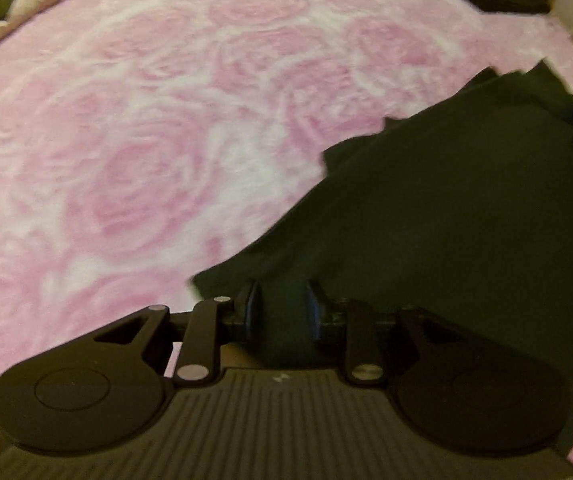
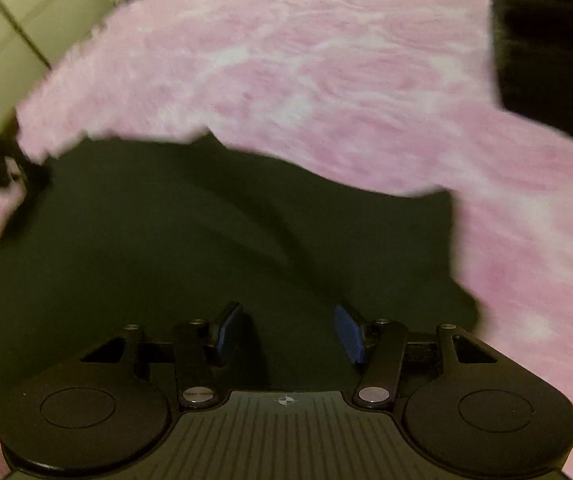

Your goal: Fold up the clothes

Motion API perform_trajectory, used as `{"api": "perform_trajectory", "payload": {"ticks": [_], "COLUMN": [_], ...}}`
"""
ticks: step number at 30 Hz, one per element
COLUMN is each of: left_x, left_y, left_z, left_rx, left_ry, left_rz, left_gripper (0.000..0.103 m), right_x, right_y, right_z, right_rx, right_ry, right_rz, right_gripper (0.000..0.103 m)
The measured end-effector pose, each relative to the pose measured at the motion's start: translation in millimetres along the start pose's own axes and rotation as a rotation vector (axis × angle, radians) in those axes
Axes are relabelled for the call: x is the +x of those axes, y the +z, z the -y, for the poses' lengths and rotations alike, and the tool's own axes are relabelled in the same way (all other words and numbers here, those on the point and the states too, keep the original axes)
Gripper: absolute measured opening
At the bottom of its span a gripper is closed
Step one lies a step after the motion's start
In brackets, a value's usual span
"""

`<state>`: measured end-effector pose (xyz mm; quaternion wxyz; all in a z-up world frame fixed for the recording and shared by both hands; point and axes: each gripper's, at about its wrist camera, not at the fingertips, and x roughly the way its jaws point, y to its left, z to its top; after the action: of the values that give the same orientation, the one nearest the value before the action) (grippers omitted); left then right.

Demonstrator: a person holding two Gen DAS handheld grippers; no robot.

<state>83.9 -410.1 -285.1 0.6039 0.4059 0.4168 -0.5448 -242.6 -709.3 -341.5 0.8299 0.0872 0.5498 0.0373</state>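
Garment (image 1: 446,208), dark, soft and limp on the pink bed cover (image 1: 146,140), wants gripping at its edges; left gripper (image 1: 282,312) and right gripper (image 2: 290,332) jaws spread, holding nothing

The garment (image 1: 446,208) lies on the blanket (image 1: 166,140). In the left wrist view it sits to the right, with the left hand-held gripper (image 1: 282,312) over its near edge. In the right wrist view it spreads left and under the right hand-held gripper (image 2: 286,332).
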Motion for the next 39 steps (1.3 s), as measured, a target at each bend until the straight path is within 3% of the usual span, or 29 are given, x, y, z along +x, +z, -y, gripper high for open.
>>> {"api": "perform_trajectory", "payload": {"ticks": [4,8,10,12,16,20,24,30,33,34,36,39], "left_x": [-36.8,-67.1,-68.1,-62.9,-66.3,-77.7,-102.7,-126.7,-128.4,-126.3,-113.1,-103.3], "left_y": [-15.5,-50.2,-73.9,-99.4,-141.9,-169.2,-182.1,-190.3,-189.9,-191.9,-196.4,-195.4], "left_z": [20.1,69.9,97.5,116.0,124.0,113.5,113.6,137.4,151.4,153.4,152.7,152.1], "left_rx": [0.002,0.011,0.045,0.083,0.163,0.19,0.254,0.41,0.505,0.53,0.55,0.511], "left_ry": [0.008,-0.094,-0.138,-0.127,-0.056,-0.042,-0.001,-0.012,-0.028,-0.04,-0.06,-0.08], "left_rz": [0.007,0.009,-0.04,-0.097,-0.124,-0.12,-0.05,0.05,0.082,0.086,0.047,0.001], "left_gripper": [0.02,0.02,0.021,0.022,0.022,0.022,0.022,0.025,0.032,0.036,0.039,0.037], "right_x": [-36.7,-67.8,-64.3,-53.7,-56.4,-74.5,-94.3,-85.0,-71.1,-65.2,-54.2,-42.2], "right_y": [-25.2,-47.0,-65.7,-91.0,-131.8,-151.8,-161.3,-161.5,-158.8,-157.2,-152.6,-144.5], "right_z": [3.0,-40.5,-70.7,-86.9,-71.8,-72.2,-113.8,-216.0,-257.7,-266.2,-281.1,-296.4], "right_rx": [-0.022,-0.038,-0.117,-0.184,-0.174,-0.196,-0.214,-0.303,-0.354,-0.372,-0.408,-0.44], "right_ry": [-0.114,0.009,0.079,0.09,0.027,-0.129,-0.194,-0.163,-0.148,-0.145,-0.138,-0.104], "right_rz": [-0.048,0.008,-0.027,-0.087,-0.103,-0.163,-0.13,-0.032,-0.018,-0.016,-0.008,-0.003], "right_gripper": [0.055,0.055,0.055,0.055,0.055,0.055,0.055,0.055,0.056,0.057,0.074,0.075]}}
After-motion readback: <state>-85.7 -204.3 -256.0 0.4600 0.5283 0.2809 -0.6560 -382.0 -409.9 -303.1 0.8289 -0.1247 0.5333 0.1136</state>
